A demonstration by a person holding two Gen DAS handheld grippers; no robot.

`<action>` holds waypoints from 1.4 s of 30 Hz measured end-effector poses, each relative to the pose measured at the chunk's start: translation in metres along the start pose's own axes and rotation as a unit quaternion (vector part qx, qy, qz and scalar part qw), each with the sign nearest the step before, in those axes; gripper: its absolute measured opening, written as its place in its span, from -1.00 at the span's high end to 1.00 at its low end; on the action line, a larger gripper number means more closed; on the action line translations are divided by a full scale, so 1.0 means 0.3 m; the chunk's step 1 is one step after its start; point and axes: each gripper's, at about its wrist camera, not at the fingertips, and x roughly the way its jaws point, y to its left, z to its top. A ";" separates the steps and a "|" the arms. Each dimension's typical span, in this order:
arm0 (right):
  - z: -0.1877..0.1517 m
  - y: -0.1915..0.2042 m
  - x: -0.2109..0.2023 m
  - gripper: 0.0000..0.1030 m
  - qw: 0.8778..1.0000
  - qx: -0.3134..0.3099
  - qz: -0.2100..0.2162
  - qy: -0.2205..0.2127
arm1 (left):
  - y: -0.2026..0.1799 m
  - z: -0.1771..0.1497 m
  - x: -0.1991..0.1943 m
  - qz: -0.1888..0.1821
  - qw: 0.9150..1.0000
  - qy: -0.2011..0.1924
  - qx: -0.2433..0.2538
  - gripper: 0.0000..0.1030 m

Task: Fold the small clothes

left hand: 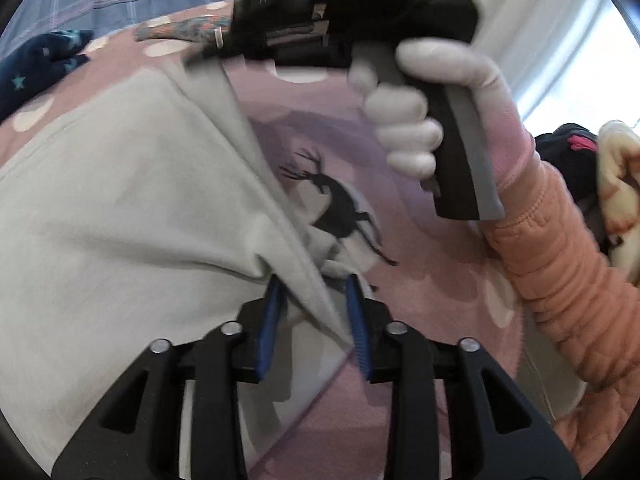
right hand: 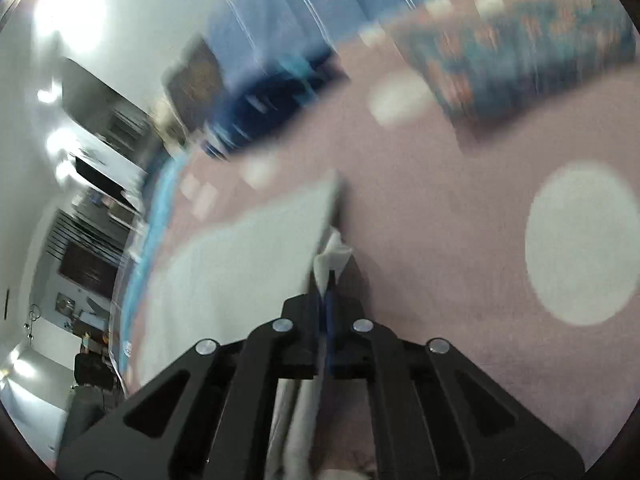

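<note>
A pale grey garment (left hand: 120, 200) lies spread over a pink bedspread (left hand: 420, 272). My left gripper (left hand: 316, 300) has a bunched fold of the garment's right edge between its blue pads, and the cloth wrinkles toward them. In the right wrist view the same garment (right hand: 240, 260) stretches away to the left. My right gripper (right hand: 326, 292) is shut on its corner, and a tuft of pale cloth sticks out past the tips. A white-gloved hand (left hand: 412, 120) holds the right gripper's handle above the bed, at the far end of the garment.
A dark blue garment with stars (left hand: 36, 60) lies at the far left. A floral garment (right hand: 520, 52) rests further back on the bed. The bedspread bears a black deer print (left hand: 340, 204) and white dots. A peach quilted sleeve (left hand: 560, 280) crosses the right side.
</note>
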 end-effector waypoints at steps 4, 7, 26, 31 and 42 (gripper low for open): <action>0.019 -0.004 -0.019 1.00 0.990 -0.045 -0.129 -0.046 | -0.009 -0.009 0.027 -0.025 1.000 0.009 0.003 0.70; 0.013 -0.166 0.042 1.00 0.994 0.019 -0.104 -0.022 | -0.003 -0.003 0.031 -0.040 0.999 0.004 -0.009 0.70; -0.019 -0.049 0.082 0.97 0.999 0.032 -0.027 0.034 | 0.008 0.008 0.030 -0.051 0.999 0.000 0.011 0.72; -0.061 0.024 0.081 0.97 0.988 -0.056 -0.141 0.018 | 0.036 0.008 0.042 -0.073 0.997 -0.004 -0.002 0.72; -0.145 -0.047 -0.069 0.77 0.990 -0.031 -0.138 0.004 | 0.085 0.007 0.033 -0.153 0.988 -0.017 -0.021 0.66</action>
